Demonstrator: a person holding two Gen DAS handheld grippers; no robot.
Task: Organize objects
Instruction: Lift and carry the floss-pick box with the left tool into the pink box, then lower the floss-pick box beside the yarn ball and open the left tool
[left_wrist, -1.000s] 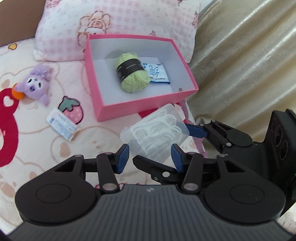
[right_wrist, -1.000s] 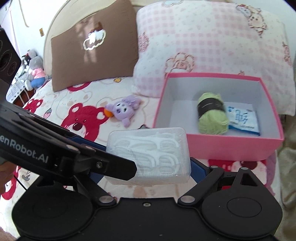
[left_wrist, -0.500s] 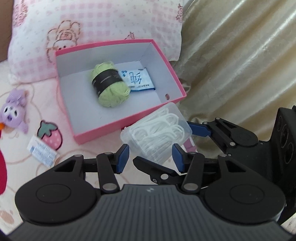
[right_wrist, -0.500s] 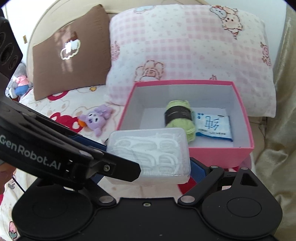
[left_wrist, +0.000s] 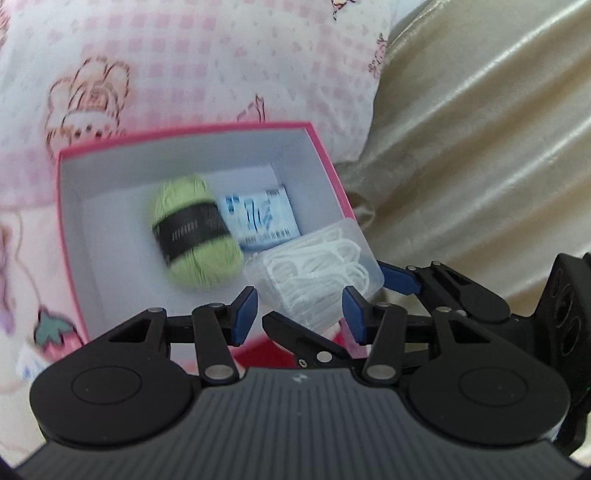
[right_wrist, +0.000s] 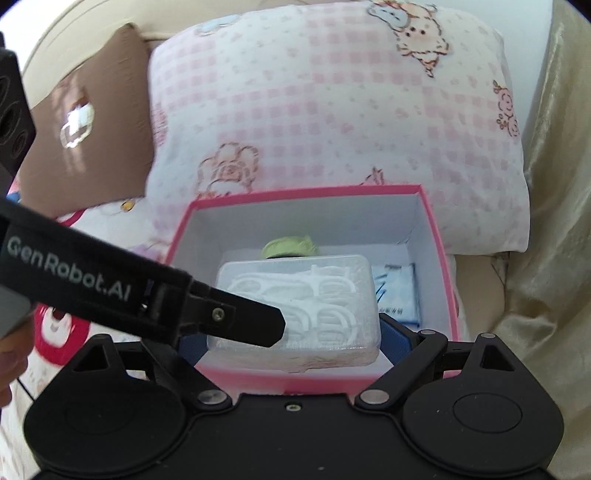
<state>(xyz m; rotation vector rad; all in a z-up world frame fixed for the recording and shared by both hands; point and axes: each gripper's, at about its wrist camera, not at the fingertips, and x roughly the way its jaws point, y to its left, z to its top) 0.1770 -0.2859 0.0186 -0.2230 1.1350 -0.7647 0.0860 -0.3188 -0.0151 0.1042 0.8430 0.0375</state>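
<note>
My right gripper (right_wrist: 291, 338) is shut on a clear plastic case of white floss picks (right_wrist: 299, 295), its blue pads pressing both short ends. The case hangs over the front of an open pink box (right_wrist: 306, 192) with a white inside. In the box lie a green yarn ball (left_wrist: 192, 232) with a black band and a blue-and-white packet (left_wrist: 262, 218). In the left wrist view the case (left_wrist: 317, 269) sits over the box's (left_wrist: 184, 131) near right corner. My left gripper (left_wrist: 299, 314) stands open just short of the case, gripping nothing; one right finger crosses below its pads.
A pink checked pillow (right_wrist: 332, 110) leans behind the box, a brown pillow (right_wrist: 85, 118) to its left. Gold fabric (left_wrist: 480, 147) falls along the right side. The bed sheet has bear and strawberry (left_wrist: 51, 332) prints. A person's hand (right_wrist: 11, 369) shows at the left edge.
Both grippers have travelled together toward the pink box, which now fills the middle of both views. The floss case has gone from in front of the box to over its opening. The purple toy has left view.
</note>
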